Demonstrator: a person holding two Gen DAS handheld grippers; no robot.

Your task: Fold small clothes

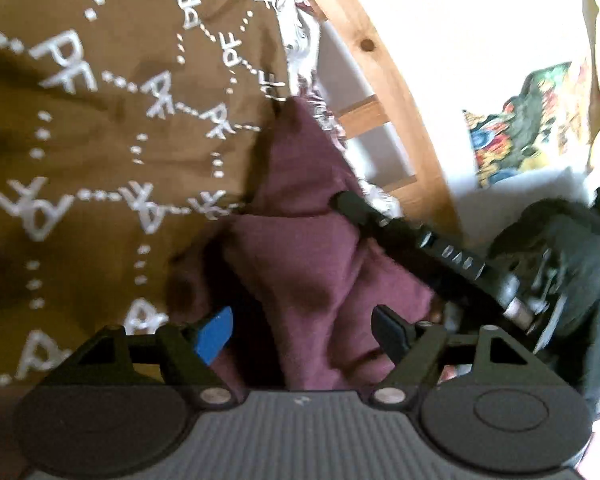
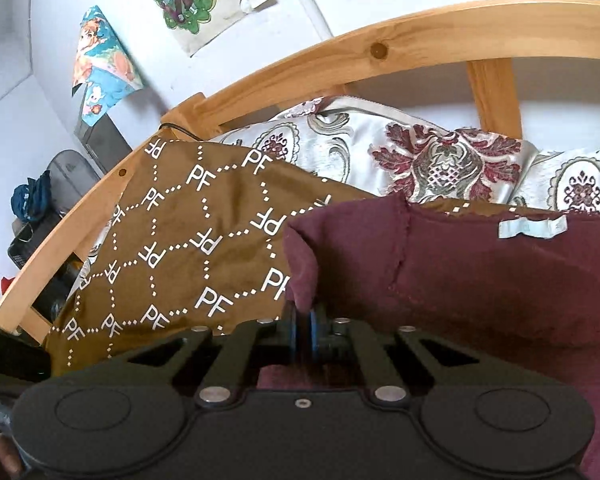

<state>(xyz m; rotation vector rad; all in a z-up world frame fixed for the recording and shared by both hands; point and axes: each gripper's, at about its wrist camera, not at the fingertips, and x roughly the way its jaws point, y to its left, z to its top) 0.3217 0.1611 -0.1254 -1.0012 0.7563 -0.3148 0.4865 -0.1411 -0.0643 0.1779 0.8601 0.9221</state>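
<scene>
A small maroon garment lies bunched on a brown cover printed with white PF letters. My left gripper is open, its blue-padded fingers apart on either side of the maroon cloth, low over it. My right gripper is shut on a corner of the maroon garment and holds that edge lifted; a pale label shows near the garment's far edge. In the left wrist view the right gripper's black fingers pinch the cloth from the right.
A wooden bed frame curves behind the brown cover. A floral cream and red cushion lies against it. Posters hang on the white wall. Dark boxes and clutter sit at the left beyond the frame.
</scene>
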